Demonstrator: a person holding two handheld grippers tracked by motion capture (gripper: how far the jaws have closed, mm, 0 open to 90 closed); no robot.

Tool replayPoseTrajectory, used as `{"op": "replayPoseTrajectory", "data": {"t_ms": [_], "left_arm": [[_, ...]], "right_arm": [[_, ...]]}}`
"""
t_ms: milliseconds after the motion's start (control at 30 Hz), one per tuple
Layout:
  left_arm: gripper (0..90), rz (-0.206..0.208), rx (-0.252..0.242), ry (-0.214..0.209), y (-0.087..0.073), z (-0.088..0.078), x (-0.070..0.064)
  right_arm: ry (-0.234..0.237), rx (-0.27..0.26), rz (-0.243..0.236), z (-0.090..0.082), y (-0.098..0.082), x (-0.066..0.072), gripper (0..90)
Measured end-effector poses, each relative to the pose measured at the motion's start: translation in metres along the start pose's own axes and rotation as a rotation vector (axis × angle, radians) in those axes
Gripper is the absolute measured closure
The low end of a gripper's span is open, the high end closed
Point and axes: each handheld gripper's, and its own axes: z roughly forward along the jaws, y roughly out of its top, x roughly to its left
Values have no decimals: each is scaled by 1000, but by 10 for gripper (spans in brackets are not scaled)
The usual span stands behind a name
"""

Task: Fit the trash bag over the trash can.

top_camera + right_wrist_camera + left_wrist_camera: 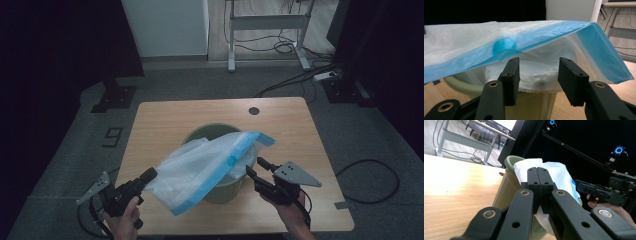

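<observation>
Gripping a corner of the clear plastic bag (200, 167), the left claw (148, 176) has its jaws pressed together on the film at the near left of the wooden surface (160, 117). In the left gripper view the two black jaws meet flat with the white plastic (559, 173) bunched behind them and beside the green bin (506, 185).

The bag, edged with a blue strip (227, 162), is stretched in the air over the green bin (200, 134), which stands near the middle of the surface; its far end with the blue band reaches past the bin's right rim, and its near end hangs lower toward the left claw.

At the near right, the right claw (256, 167) stands released, its jaws apart and pointing at the bag's lower edge just beside the bin. From its own camera, the jaws gape with nothing pressed between them; the blue-edged film (529, 42) passes above them, and the bin's lined mouth (536, 77) lies beyond. Whether the tips touch the plastic I cannot tell.
</observation>
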Motion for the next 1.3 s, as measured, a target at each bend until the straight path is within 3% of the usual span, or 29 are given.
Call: {"op": "replayPoseTrajectory", "data": {"t_ms": [233,400,867,1133,1300], "left_arm": [[898,-2,2,7,0,1,3],[898,-4,-1,12,0,-1,5],[898,-13,0,15,-1,1,8],[898,-13,1,12,-2,3,8],[898,-8,1,13,-1,4,7]], "right_arm": [[12,20,6,18,8,-5,499],[-10,40,7,29,11,-8,490],[-20,46,26,41,18,-11,481],[-9,46,74,49,20,-13,486],[1,28,105,53,22,-19,541]]}}
